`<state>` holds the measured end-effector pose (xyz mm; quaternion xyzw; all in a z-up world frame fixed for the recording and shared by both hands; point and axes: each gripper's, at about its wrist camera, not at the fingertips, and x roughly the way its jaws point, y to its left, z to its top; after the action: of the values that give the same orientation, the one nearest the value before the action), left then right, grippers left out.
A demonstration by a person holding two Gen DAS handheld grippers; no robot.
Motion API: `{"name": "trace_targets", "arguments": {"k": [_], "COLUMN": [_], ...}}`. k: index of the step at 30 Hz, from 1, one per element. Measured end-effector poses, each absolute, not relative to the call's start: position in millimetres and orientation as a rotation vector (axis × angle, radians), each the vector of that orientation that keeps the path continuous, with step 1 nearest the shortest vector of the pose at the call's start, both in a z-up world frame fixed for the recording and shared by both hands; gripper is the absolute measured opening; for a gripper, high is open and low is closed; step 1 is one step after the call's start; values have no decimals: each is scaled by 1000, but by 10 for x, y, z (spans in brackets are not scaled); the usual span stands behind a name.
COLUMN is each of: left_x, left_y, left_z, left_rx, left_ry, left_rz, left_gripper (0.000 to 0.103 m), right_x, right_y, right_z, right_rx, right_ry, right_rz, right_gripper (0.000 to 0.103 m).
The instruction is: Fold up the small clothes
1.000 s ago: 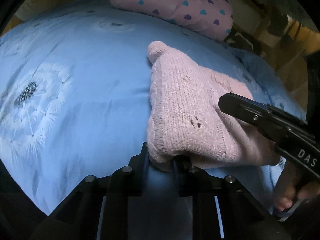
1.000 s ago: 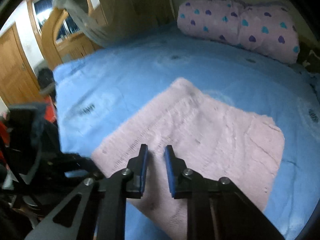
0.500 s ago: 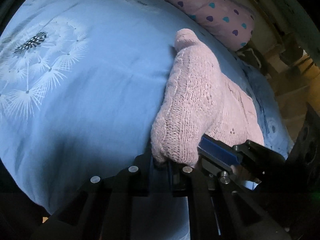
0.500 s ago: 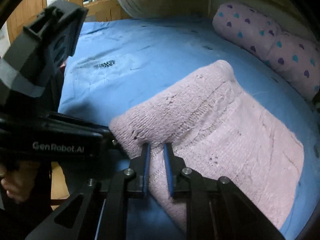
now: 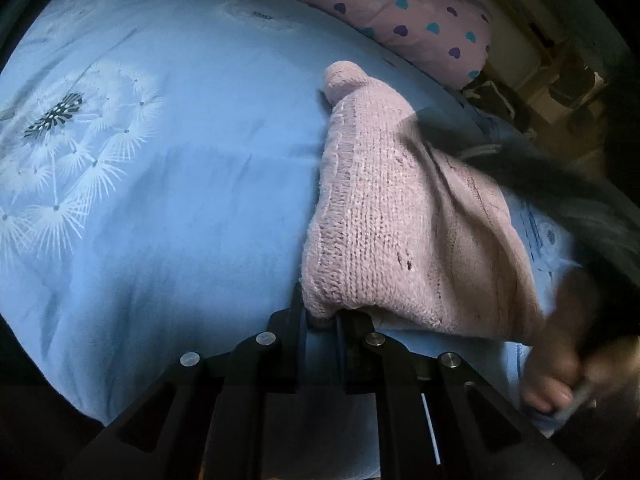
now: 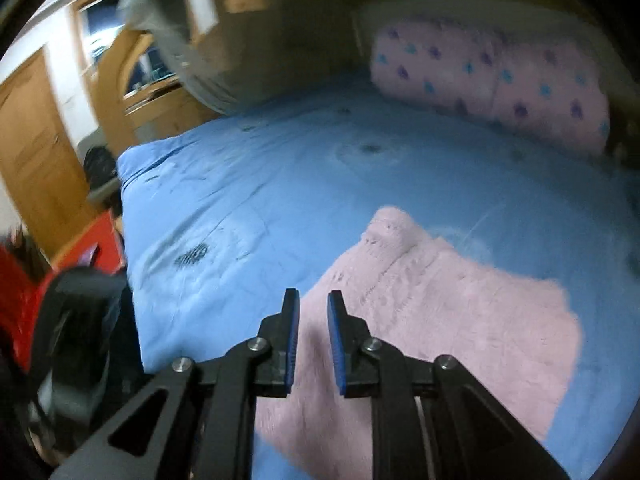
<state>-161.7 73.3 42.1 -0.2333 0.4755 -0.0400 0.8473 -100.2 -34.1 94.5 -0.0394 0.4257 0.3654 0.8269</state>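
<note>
A pink knitted garment [image 5: 392, 216] lies on the blue bedspread [image 5: 180, 184]. My left gripper [image 5: 322, 320] is shut on its near corner and holds that corner lifted a little. In the right wrist view the garment [image 6: 448, 320] lies flat and folded on the bedspread [image 6: 300, 184]. My right gripper [image 6: 313, 312] is open with a narrow gap, empty, held above the garment's near left part. The right gripper's body shows blurred in the left wrist view [image 5: 560, 200], over the garment's right side.
A pink pillow with heart prints [image 5: 400, 16] lies at the head of the bed, also in the right wrist view [image 6: 488, 80]. Wooden door and furniture [image 6: 36, 152] stand left of the bed. A red and black object [image 6: 48, 304] is at the bed's left edge.
My right gripper has let go of the garment's edge, opened slightly and lifted away. The garment has settled flatter. My left gripper keeps its hold on the corner.
</note>
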Motion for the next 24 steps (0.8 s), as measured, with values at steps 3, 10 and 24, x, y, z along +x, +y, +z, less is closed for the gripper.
{"name": "trace_targets", "arguments": {"k": [3, 10, 24], "left_x": [-1715, -2122, -1556], "left_y": [745, 593, 624], "left_z": [450, 993, 777], "left_rx": [-494, -313, -411], "left_ry": [988, 765, 908], "left_rz": [-65, 21, -84], "left_gripper": [0, 0, 0], "right_x": [-839, -923, 189], "right_y": [-319, -292, -301], "right_z": [561, 648, 797], "right_rx": [1, -16, 219], "right_ry": [943, 915, 1187], "right_rz": [737, 720, 576], "right_gripper": [12, 12, 18]}}
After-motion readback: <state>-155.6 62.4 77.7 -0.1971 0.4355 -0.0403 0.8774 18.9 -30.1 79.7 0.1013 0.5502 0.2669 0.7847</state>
